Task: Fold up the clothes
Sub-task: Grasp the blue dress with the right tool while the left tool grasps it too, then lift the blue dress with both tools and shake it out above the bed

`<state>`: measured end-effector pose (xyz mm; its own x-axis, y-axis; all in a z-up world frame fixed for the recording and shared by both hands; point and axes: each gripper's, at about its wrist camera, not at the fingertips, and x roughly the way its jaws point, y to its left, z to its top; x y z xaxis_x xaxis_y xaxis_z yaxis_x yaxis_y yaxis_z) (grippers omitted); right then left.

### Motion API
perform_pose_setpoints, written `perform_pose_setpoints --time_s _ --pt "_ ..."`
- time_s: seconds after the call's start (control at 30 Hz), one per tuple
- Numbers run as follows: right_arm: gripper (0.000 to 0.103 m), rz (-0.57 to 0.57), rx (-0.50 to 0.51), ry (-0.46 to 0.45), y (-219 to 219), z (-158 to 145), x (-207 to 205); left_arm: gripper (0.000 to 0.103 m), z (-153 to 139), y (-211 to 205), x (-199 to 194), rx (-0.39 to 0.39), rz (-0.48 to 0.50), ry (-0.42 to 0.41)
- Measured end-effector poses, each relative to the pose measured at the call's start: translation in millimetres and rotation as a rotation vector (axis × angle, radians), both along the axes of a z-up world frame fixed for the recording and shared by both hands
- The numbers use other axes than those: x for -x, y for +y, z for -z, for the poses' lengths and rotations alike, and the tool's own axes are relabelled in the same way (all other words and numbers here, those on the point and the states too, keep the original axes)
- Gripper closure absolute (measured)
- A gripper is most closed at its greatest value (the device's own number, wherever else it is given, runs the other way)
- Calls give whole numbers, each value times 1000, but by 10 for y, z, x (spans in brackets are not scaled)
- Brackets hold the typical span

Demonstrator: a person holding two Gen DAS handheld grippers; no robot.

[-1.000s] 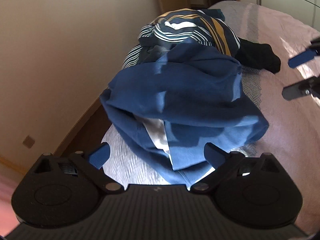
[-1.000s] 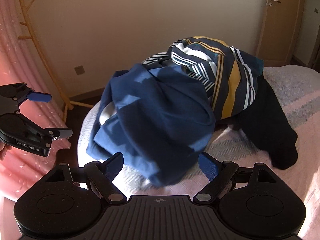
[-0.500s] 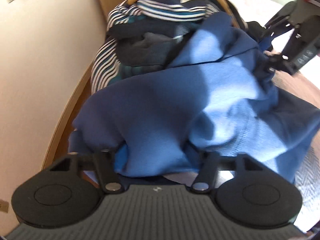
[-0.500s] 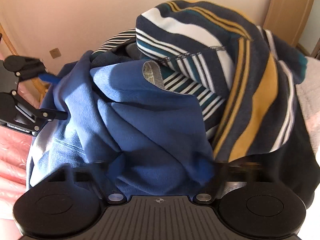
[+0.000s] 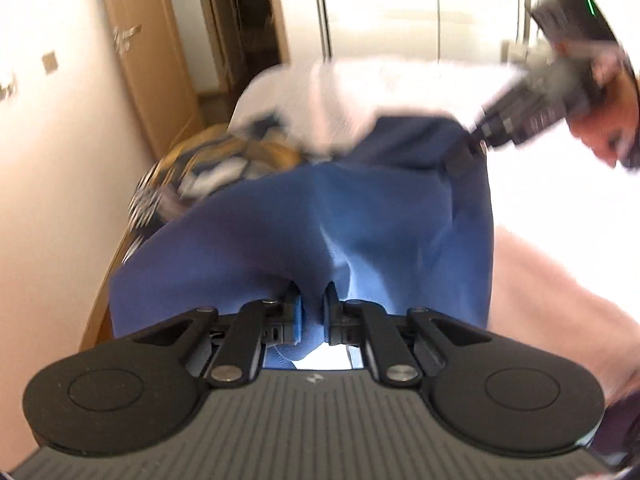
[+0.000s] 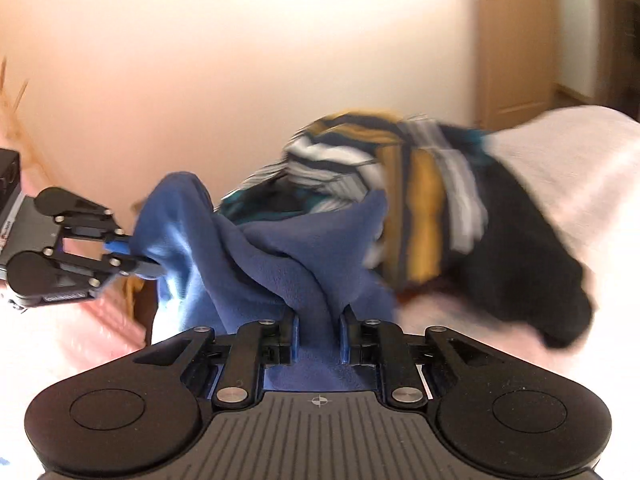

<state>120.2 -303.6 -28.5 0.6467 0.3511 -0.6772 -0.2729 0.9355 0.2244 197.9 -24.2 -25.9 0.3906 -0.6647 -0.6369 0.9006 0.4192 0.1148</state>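
The left claw (image 5: 311, 312) is pinched nearly closed on a fold of the blue top (image 5: 304, 232), and the right claw (image 6: 318, 334) is clamped on a thicker bunch of the same cloth. In the right wrist view the top hangs bunched between the two, its far part against the pile on the bed (image 6: 580, 152).

By the look of it the step in hand is drawing the top free of the pile so it can be spread. To do that well, both grips should stay firm and move apart evenly, so the cloth opens instead of twisting. It would help to keep it from dragging the striped top (image 6: 420, 200) along, since the two touch. Which edges the claws hold cannot be told.

Left of the bed, pink curtain (image 6: 80, 340) shows low down, with a plain pale wall (image 6: 200, 80) behind. On the bed, the striped top sits heaped, and a black garment (image 6: 532, 272) lies just right of it. At far right stands a wooden door (image 6: 516, 40). Both views are motion-blurred.
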Motion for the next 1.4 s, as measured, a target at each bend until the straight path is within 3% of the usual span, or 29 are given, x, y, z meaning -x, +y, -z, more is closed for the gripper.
perform_pose_setpoints --time_s 0.1,0.3,0.47,0.53,0.57,0.63,0.73,0.83,0.87,0.9,1.13,1.2,1.3,1.4 --pt "86 108 13 -53 -509 -249 574 97 -336 -454 357 86 65 -14" --pt "87 360 100 -228 -1672 -891 1979 97 -798 -1813 1375 176 334 -97" --pt "86 593 204 -278 -2312 -1010 3325 97 -976 -2756 2404 213 581 -123" --pt "79 686 245 -297 -2566 -1055 3864 97 -794 -3000 2783 139 693 -54" --pt "68 750 227 -229 -2665 -898 4079 96 -650 -3099 2963 79 742 -13" --pt "33 875 169 -87 -2810 -531 4485 94 -315 -3245 3257 -43 816 55" --pt "31 1054 43 94 -2866 30 5062 91 95 -3140 3649 -203 898 141" --pt "31 1219 -88 195 -2870 386 5749 83 421 -3127 3638 -298 928 169" --pt "31 1261 -129 222 -2932 472 5965 76 499 -3159 3612 -320 930 177" --pt "31 1293 -156 249 -2976 530 6083 66 537 -3157 3601 -330 924 182" --pt "30 1318 -211 322 -2922 583 5949 52 837 -3644 3196 -331 890 171" --pt "30 1326 -213 321 -2895 549 5908 39 924 -3779 3069 -322 885 161" --pt "29 1367 -235 333 -2899 581 5850 39 1131 -4026 2867 -352 874 157" --pt "28 1370 -278 365 -2801 820 5698 39 1378 -4208 2664 -389 883 154"
